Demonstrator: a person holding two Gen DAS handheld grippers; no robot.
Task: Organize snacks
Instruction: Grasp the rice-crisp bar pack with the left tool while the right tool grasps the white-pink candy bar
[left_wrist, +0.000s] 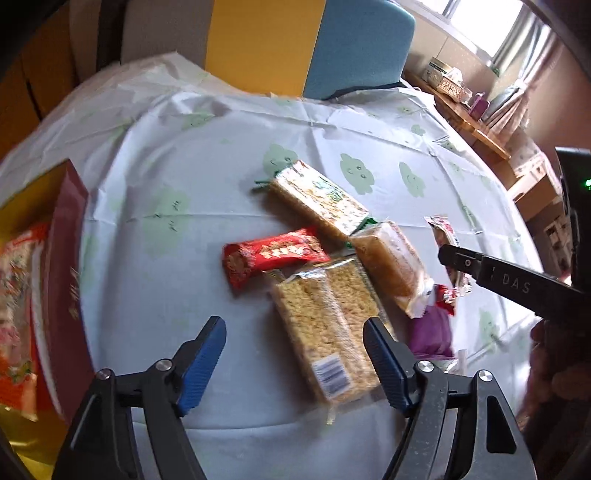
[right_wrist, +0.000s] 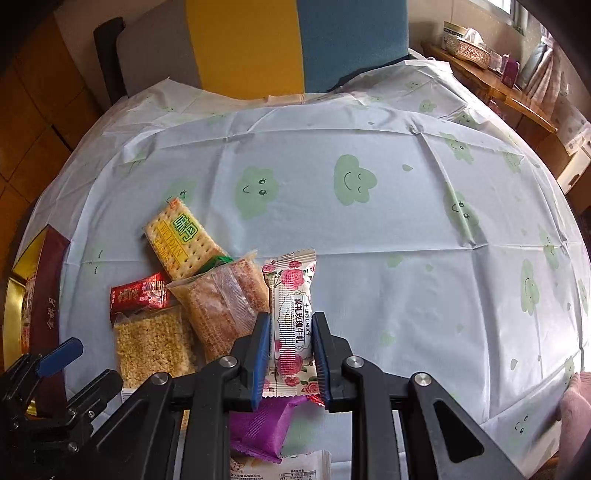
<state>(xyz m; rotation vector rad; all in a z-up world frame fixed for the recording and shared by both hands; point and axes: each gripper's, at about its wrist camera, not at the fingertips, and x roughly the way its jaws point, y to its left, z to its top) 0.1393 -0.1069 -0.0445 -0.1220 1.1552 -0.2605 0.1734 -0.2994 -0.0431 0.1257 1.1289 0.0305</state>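
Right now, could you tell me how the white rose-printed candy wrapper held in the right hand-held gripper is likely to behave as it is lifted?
The white rose-printed candy wrapper is a thin sealed packet, so its free ends may flop. The right hand-held gripper pinches only its lower half, so it could swivel. The glossy film looks slippery, though the ribbed blue pads should help.

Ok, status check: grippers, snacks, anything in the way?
Right gripper shut on rose-print packet. Left gripper open, empty, over the snack pile. Purple packet lies under the right gripper. Red box at the left, unobstructed.
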